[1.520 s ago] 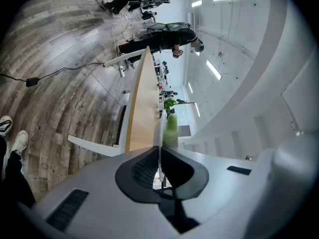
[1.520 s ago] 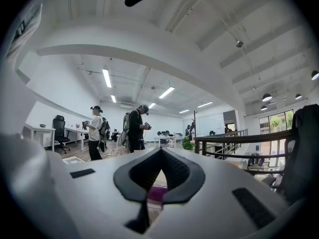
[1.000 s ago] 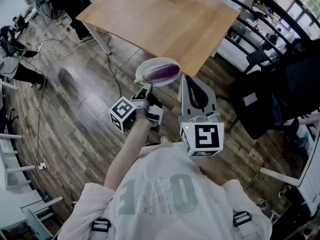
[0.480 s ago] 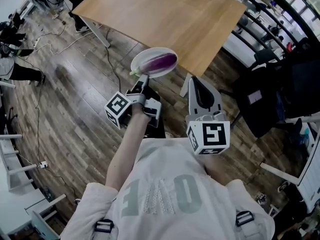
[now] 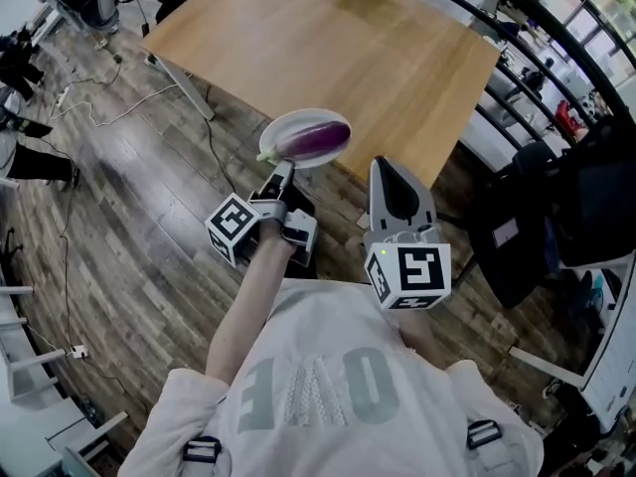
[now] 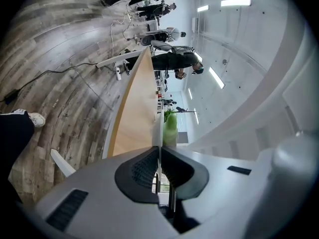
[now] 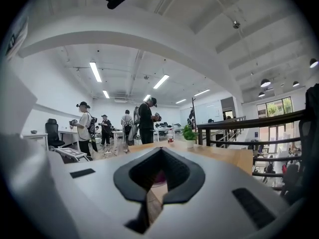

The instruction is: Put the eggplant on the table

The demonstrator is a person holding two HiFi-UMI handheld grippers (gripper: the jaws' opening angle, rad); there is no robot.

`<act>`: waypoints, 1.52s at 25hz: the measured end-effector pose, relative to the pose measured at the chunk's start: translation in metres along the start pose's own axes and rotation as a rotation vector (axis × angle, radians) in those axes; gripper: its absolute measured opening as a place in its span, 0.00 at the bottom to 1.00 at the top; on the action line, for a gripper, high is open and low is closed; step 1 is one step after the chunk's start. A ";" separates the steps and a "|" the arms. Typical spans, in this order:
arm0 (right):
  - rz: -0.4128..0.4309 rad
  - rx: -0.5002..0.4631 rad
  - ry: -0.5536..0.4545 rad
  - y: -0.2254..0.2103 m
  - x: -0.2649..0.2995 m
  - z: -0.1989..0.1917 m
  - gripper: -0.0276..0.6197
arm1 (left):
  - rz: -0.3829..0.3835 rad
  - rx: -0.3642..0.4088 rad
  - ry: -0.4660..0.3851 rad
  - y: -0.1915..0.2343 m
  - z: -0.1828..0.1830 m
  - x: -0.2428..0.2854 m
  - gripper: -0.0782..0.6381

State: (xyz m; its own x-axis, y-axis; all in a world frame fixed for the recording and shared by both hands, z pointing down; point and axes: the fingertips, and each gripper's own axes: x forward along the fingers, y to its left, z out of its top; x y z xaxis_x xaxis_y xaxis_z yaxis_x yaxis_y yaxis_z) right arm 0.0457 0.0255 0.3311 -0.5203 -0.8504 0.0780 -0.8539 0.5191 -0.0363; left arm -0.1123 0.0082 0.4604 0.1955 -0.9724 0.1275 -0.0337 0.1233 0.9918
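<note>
Your left tongs (image 5: 281, 175) are clenched on the near rim of a white plate (image 5: 289, 125); in the left gripper view the plate's thin edge runs straight between the closed jaws. The eggplant (image 5: 320, 139) lies on that plate, purple, its green stem end pointing to the left of the head view. You are holding the plate in the air, and from above it overlaps the near edge of the wooden bench (image 5: 328, 48), with the plank floor (image 5: 149, 217) below its near side. Your right tongs (image 5: 384, 165) are just beside it on the right, pointing toward the bench, with the jaw tips closed together and nothing gripped between them.
</note>
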 end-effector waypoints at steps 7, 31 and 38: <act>-0.015 -0.024 0.000 0.008 0.073 0.019 0.07 | -0.017 -0.018 0.042 -0.018 0.048 0.058 0.14; -0.210 -0.021 0.004 -0.023 0.179 0.039 0.07 | -0.042 0.053 0.250 -0.057 0.098 0.207 0.14; -0.188 -0.007 0.029 -0.038 0.197 0.040 0.07 | -0.014 0.038 0.252 -0.055 0.089 0.221 0.14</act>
State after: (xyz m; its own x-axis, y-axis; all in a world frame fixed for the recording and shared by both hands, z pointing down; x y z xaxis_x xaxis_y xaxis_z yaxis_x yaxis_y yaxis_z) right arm -0.0248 -0.1657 0.3082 -0.3512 -0.9297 0.1111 -0.9359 0.3522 -0.0115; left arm -0.1548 -0.2309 0.4335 0.4339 -0.8933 0.1169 -0.0649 0.0984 0.9930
